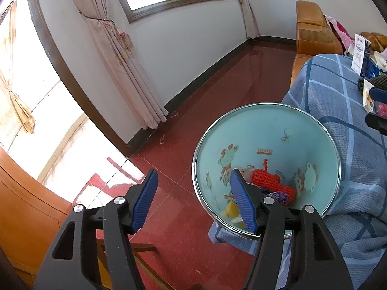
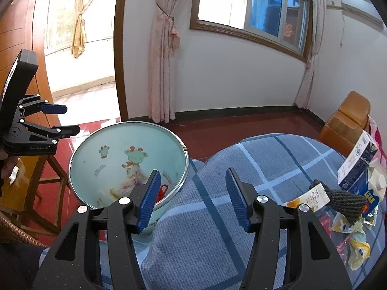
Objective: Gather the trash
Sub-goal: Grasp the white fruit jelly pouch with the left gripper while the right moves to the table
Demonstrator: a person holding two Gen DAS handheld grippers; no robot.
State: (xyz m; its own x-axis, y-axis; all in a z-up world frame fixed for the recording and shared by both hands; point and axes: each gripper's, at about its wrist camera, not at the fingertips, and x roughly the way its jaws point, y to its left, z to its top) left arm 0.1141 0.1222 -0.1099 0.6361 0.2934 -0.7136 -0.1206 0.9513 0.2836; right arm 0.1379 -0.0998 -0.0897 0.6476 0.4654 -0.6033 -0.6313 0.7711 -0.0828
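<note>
Round pale-green metal-rimmed bin [image 1: 266, 130] holds an orange foam net [image 1: 273, 183] — left gripper [image 1: 193, 200] and right gripper [image 2: 193, 200] both gape, ribbed blue pads [image 2: 150, 200] empty.

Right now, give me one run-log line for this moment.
left gripper: open, empty, beside bin | right gripper: open, empty, over blue cloth | wrappers: uncollected

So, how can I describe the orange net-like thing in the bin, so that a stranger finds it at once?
Start at the blue checked cloth and find the pale green bin with cartoon animals that stands against its edge. Look down to the bottom, among the trash. The orange foam net sleeve is the only thing there with a mesh of holes; the yellow piece beside it is smooth.
</note>
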